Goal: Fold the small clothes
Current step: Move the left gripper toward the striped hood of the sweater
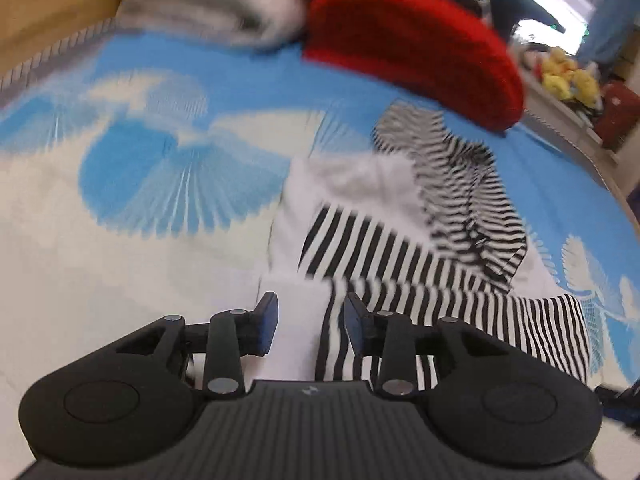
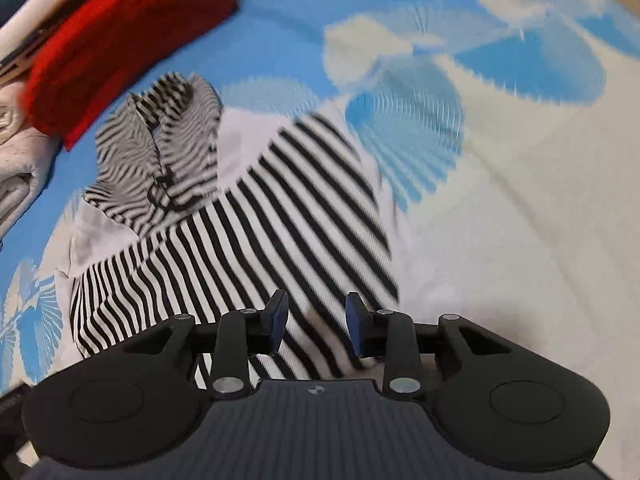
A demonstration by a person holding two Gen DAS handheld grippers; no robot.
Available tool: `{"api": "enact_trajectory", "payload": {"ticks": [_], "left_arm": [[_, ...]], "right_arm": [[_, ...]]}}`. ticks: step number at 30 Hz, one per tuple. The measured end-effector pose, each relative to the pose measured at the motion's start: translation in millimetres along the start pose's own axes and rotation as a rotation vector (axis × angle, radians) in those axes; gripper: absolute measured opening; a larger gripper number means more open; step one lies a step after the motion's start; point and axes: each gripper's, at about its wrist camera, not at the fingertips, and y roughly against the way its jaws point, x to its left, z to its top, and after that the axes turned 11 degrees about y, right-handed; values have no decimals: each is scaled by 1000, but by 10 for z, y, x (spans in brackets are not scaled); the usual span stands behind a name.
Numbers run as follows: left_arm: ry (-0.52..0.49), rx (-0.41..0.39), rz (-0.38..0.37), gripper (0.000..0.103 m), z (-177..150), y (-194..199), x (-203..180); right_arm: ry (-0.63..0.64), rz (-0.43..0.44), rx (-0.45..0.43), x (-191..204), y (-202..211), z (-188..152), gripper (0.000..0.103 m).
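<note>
A small black-and-white striped garment with white parts (image 1: pixel 400 248) lies crumpled on a blue and white patterned bedsheet (image 1: pixel 120 240); it also shows in the right wrist view (image 2: pixel 248 232). My left gripper (image 1: pixel 311 322) is open, its jaws on either side of the garment's near white and striped edge. My right gripper (image 2: pixel 317 320) is open over the garment's near striped edge. Neither holds cloth. Both views are blurred by motion.
A folded red garment (image 1: pixel 416 44) lies beyond the striped one, also in the right wrist view (image 2: pixel 120 36). Grey-white folded clothes (image 1: pixel 208 4) sit beside it. Yellow plush toys (image 1: pixel 568 80) stand on a shelf at the far right. Bare sheet (image 2: pixel 520 240) lies to the right.
</note>
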Motion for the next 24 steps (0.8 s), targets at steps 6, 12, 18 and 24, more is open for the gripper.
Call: {"api": "enact_trajectory", "payload": {"ticks": [6,12,18,24], "left_arm": [[-84,-28,-71,40,0,48,-144],[-178,-101,-69,29,29,145,-242],[-217,-110,-66,17,405,-20,-478],[-143,-97,-91,12,1139,-682,-972]], "right_arm": [[71,-81,-132,-140,243,149,33],[130,-105,-181,-261,363,272,33],[163,-89,-191,-285,379,372,33],[148,-52,-178,-321,317,440,31]]}}
